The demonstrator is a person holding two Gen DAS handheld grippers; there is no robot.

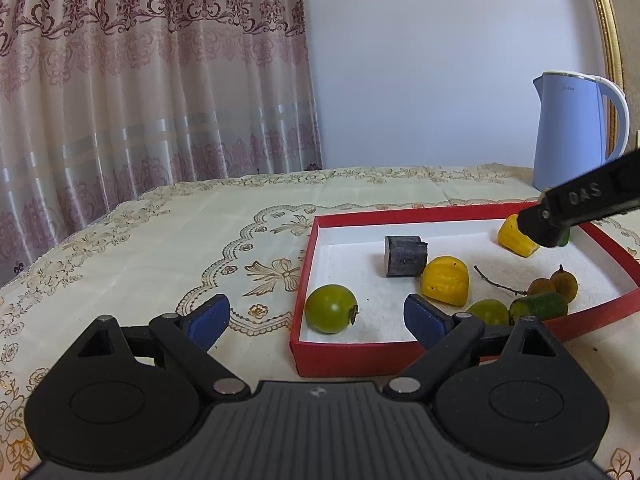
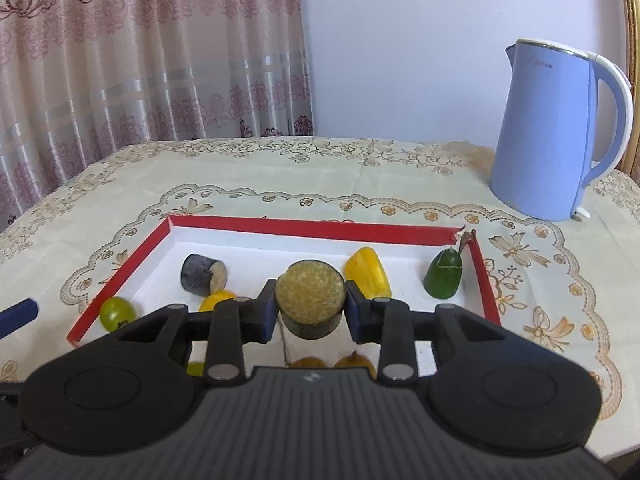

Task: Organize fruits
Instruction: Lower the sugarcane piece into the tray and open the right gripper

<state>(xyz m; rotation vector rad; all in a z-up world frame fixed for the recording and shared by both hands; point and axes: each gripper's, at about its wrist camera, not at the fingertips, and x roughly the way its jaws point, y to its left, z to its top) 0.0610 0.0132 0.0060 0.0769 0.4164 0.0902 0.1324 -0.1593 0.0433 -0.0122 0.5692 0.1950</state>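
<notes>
A red-rimmed tray [image 2: 320,229] with a white floor holds cut fruit pieces. My right gripper [image 2: 310,310] is shut on a round chunk [image 2: 310,298] with dark green skin and a yellowish cut face, held above the tray's middle. Below lie a dark purple chunk [image 2: 204,274], yellow pieces [image 2: 368,272], a green pointed piece [image 2: 444,274] and a green tomato [image 2: 117,312]. My left gripper [image 1: 316,320] stands open at the tray's [image 1: 308,272] near left corner. The green tomato [image 1: 331,308] lies untouched between its blue pads.
A blue kettle [image 2: 560,128] stands on the tablecloth beyond the tray's far right corner. Brown longans [image 1: 564,284], a twig, a small green fruit [image 1: 488,312] and a cucumber chunk [image 1: 540,306] crowd the tray's near right. A curtain hangs behind the table's left edge.
</notes>
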